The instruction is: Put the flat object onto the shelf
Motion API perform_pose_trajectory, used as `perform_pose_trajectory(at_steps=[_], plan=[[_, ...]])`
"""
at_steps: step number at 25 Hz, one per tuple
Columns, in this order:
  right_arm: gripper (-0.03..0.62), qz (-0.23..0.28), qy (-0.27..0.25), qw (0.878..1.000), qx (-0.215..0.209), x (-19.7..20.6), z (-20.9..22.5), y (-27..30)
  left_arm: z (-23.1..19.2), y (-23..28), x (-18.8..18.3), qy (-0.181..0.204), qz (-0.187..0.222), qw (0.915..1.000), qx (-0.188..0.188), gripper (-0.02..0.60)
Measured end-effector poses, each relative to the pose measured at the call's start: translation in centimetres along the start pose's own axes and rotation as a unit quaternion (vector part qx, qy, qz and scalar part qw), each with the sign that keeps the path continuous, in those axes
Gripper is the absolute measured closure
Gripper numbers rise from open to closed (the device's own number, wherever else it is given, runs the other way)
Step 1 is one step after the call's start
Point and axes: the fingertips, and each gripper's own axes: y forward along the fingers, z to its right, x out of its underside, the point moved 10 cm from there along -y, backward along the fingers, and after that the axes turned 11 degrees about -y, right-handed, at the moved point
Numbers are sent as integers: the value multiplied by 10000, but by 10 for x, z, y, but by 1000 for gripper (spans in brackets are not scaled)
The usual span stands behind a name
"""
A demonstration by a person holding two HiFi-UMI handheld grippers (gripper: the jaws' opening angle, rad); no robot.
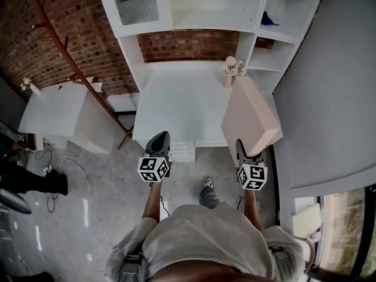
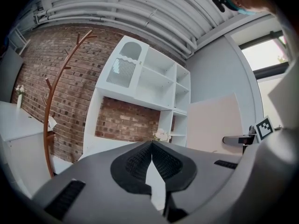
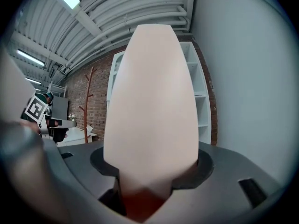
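Note:
The flat object is a pale pink slab (image 1: 249, 116), held on edge and tilted up over the right end of the white desk surface (image 1: 176, 107). My right gripper (image 1: 249, 151) is shut on its near corner; in the right gripper view the slab (image 3: 152, 101) fills the middle and rises from between the jaws. My left gripper (image 1: 157, 143) hangs at the desk's front edge, shut and holding nothing, its pads meeting (image 2: 150, 146). The white shelf unit (image 1: 194, 7) stands behind the desk, with open compartments on the right (image 1: 276, 46).
A small vase of flowers (image 1: 233, 69) stands on the desk just behind the slab. A wooden coat stand (image 1: 76, 69) leans at the left beside a white cabinet (image 1: 59, 110). A grey wall (image 1: 329, 98) closes the right side. Cables lie on the floor (image 1: 64, 163).

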Motion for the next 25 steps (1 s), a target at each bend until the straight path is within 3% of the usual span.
perform_pose_trajectory(at_steps=[14, 25], plan=[[304, 181, -28, 9989, -435, -15, 62, 113, 7, 118, -23, 21, 104, 9997, -214, 565], [304, 201, 9, 9984, -524, -10, 108, 161, 16, 181, -27, 88, 137, 9994, -290, 565]])
